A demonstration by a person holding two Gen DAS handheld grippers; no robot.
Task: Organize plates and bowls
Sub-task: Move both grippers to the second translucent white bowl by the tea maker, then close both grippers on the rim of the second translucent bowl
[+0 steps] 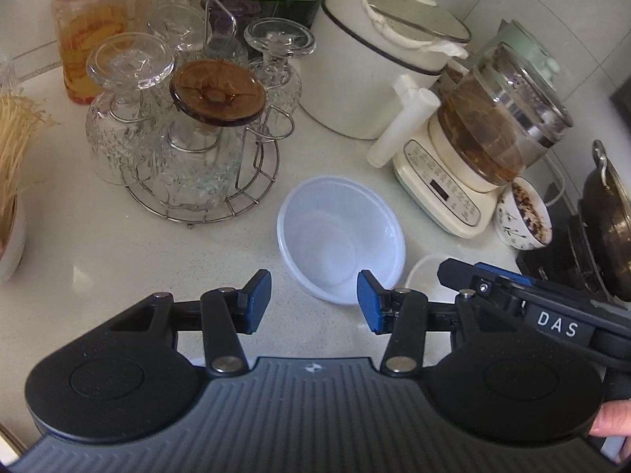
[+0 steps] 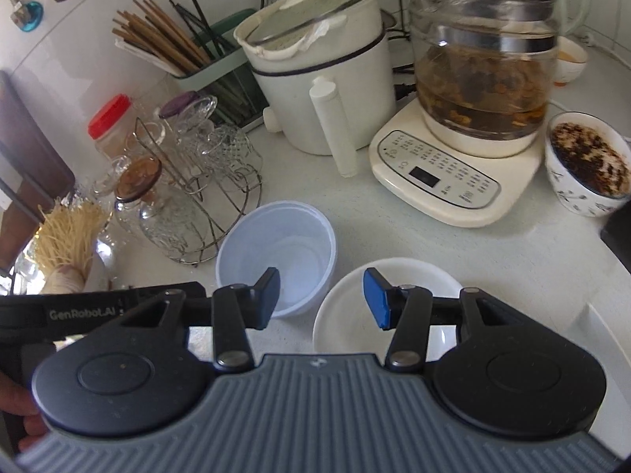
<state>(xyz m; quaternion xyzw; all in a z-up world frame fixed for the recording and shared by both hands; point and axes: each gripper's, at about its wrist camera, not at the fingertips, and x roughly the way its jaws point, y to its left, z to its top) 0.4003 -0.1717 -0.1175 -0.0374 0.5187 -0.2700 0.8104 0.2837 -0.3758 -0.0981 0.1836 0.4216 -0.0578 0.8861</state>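
A pale blue-white plastic bowl [image 1: 341,238] stands upright on the white counter; it also shows in the right wrist view [image 2: 276,254]. A white plate [image 2: 410,287] lies on the counter just to its right; only its rim [image 1: 424,266] shows in the left wrist view. My left gripper [image 1: 313,301] is open and empty, hovering just in front of the bowl's near rim. My right gripper [image 2: 321,297] is open and empty, above the gap between bowl and plate, its right finger over the plate. The right gripper's body [image 1: 532,299] shows at the right of the left wrist view.
A wire rack of upturned glasses [image 1: 189,130] stands left of the bowl. A white pot [image 1: 378,55] and a glass kettle on its base [image 1: 485,146] stand behind. A patterned cup of dark residue [image 2: 587,165] is at the right. A dark stove pan [image 1: 611,213] is far right.
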